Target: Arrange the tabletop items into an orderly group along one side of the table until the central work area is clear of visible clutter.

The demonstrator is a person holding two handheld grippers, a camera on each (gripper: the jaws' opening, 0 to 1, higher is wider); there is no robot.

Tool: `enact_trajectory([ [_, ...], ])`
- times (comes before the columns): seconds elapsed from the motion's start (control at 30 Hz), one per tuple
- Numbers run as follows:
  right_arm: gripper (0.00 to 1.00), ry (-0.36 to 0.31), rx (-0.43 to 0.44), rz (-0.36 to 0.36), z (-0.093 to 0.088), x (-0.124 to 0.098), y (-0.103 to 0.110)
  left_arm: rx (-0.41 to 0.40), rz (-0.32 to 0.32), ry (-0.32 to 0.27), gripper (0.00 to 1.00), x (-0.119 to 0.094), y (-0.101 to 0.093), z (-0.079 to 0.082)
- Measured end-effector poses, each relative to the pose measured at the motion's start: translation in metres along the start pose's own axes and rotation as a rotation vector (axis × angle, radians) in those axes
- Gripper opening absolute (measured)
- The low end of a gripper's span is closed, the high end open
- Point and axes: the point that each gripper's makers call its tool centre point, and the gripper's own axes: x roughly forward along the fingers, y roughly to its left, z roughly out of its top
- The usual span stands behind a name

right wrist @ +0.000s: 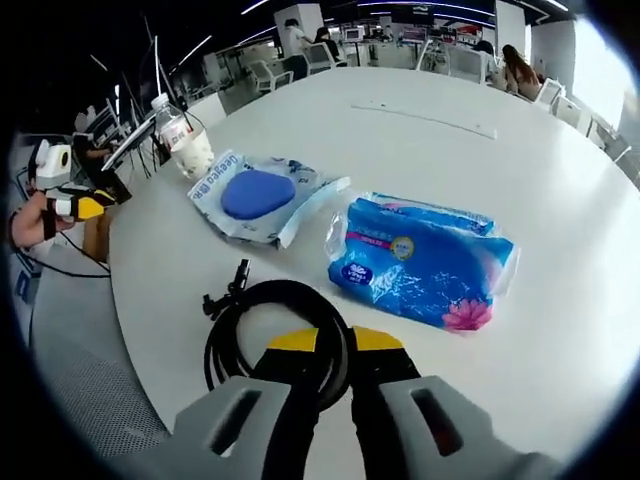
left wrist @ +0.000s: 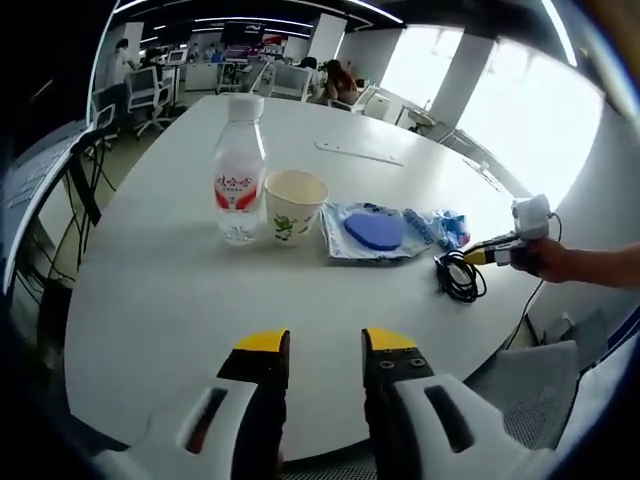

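Observation:
On the round white table [left wrist: 180, 290] stand a clear water bottle [left wrist: 238, 170] with a red label and a paper cup [left wrist: 295, 205], side by side. To their right lie a wet-wipes pack [left wrist: 375, 230] with a blue lid, a blue tissue pack [left wrist: 445, 228] and a coiled black cable [left wrist: 460, 275]. My left gripper [left wrist: 326, 350] hovers open over bare table near the front edge. My right gripper [right wrist: 335, 345] is shut on the black cable [right wrist: 225, 330] at the table's edge. The wipes pack [right wrist: 258, 195], tissue pack [right wrist: 420, 265] and bottle [right wrist: 180, 135] lie beyond it.
A thin white strip [left wrist: 360, 153] lies farther back on the table. A hand holds the right gripper [left wrist: 478, 257] at the table's right edge. The left gripper [right wrist: 85, 207] shows off the table's left side. Office chairs [left wrist: 150, 95] and desks stand behind.

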Motion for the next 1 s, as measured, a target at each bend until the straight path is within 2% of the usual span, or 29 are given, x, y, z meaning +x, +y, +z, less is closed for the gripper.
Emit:
enact_trajectory([
  [0.1,0.04,-0.034,0.019,-0.016,0.006,-0.003,-0.007,-0.003,-0.001,0.002,0.27,0.001,0.000,-0.001],
  [0.17,0.05,-0.050,0.049,-0.013,0.011,-0.007,-0.010,-0.003,-0.001,0.003,0.27,0.001,0.000,-0.001],
  [0.27,0.04,-0.060,0.047,-0.033,0.015,-0.009,-0.021,-0.005,-0.001,0.004,0.27,0.002,0.000,-0.001],
  [0.43,0.04,-0.091,0.086,-0.093,0.024,-0.018,-0.042,-0.006,0.000,0.004,0.27,0.002,0.000,0.000],
  [0.73,0.05,-0.134,0.148,-0.211,0.028,-0.030,-0.082,-0.016,0.011,0.004,0.27,0.001,0.005,0.000],
  [1.0,0.05,-0.142,0.201,-0.230,0.029,-0.029,-0.099,-0.024,0.026,0.003,0.27,-0.003,0.008,0.001],
])
